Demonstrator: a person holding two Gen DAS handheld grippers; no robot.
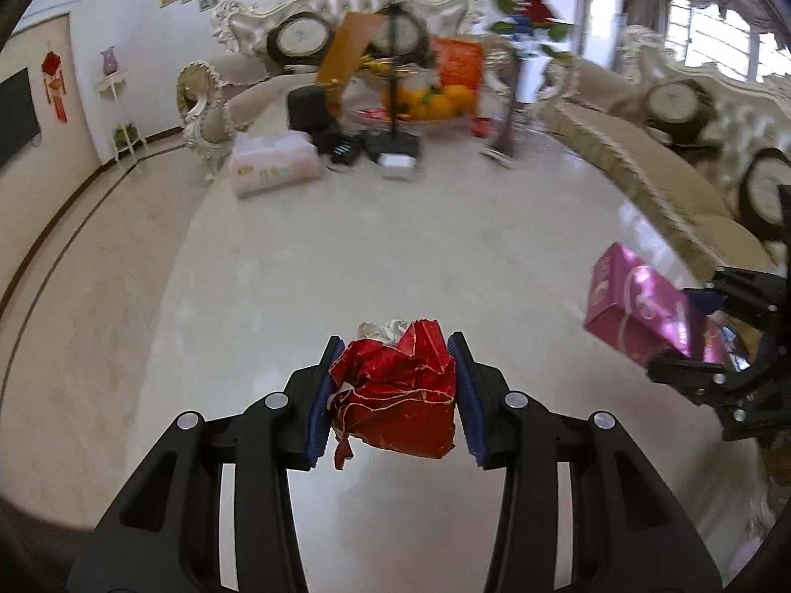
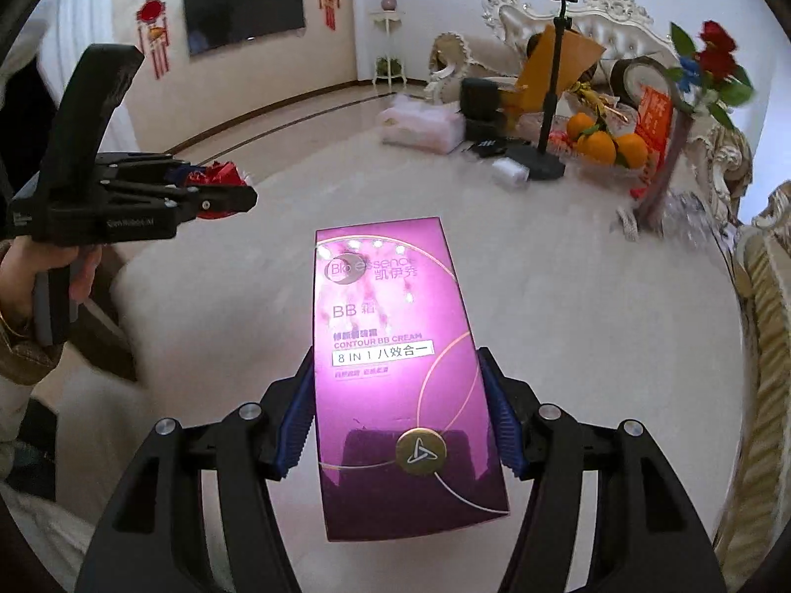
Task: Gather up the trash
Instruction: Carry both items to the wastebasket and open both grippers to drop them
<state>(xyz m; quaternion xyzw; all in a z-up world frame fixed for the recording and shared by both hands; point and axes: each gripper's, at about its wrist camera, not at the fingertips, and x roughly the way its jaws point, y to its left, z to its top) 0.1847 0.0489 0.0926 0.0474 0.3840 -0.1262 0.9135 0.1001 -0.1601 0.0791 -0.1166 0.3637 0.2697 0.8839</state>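
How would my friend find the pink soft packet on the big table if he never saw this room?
Start at the cream sofa at the far end, then drop down to the far edge of the pale table before it. The tissue pack lies there, left of the black box and the oranges. It is the only soft, pale pink thing; the purple box sits in the jaws.

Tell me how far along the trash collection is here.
Pick-up looks done for two items: the left gripper is shut on a crumpled red foil wrapper, the right gripper on a long pink BB-cream carton, both lifted above the glossy white table. No bin is visible, so dropping them off remains.
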